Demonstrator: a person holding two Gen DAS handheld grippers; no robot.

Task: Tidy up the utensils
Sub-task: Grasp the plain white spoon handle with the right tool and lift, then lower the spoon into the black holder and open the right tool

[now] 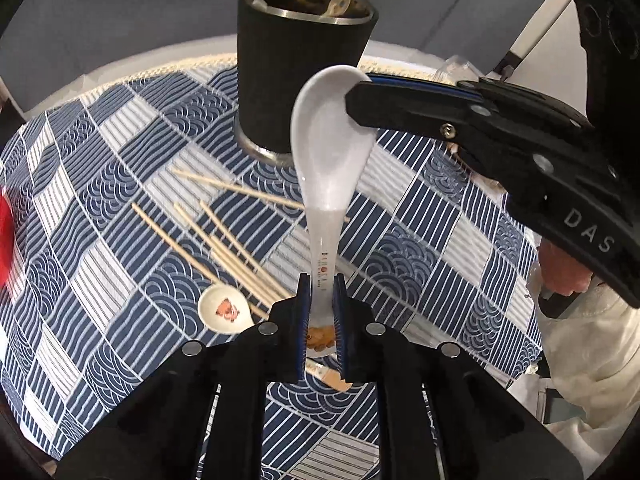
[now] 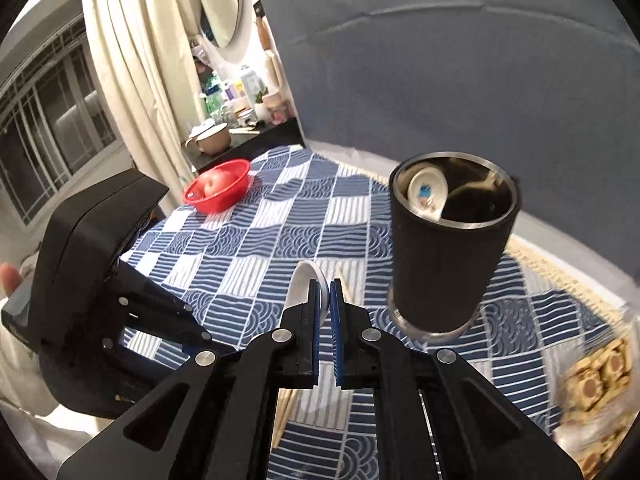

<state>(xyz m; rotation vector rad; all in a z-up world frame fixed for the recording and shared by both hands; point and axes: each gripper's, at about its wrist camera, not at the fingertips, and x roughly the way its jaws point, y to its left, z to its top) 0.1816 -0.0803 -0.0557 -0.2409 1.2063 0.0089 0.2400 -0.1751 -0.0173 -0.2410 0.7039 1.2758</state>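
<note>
A white ceramic spoon (image 1: 328,152) hangs in the air between both grippers, above the blue patterned cloth (image 1: 120,184). My left gripper (image 1: 322,282) is shut on its handle end. My right gripper (image 1: 353,98) comes in from the right and pinches the rim of the spoon's bowl. In the right wrist view the right gripper (image 2: 328,286) is shut on that white rim (image 2: 302,282). A black utensil holder (image 1: 304,64) stands behind the spoon, with another spoon (image 2: 426,192) inside it. Several wooden chopsticks (image 1: 224,240) and a small picture spoon (image 1: 224,309) lie on the cloth.
A red bowl (image 2: 218,188) holding an apple sits at the far left of the table. A bag of biscuits (image 2: 596,380) lies at the right edge. A grey wall panel backs the table. A person's hand (image 1: 564,268) holds the right gripper.
</note>
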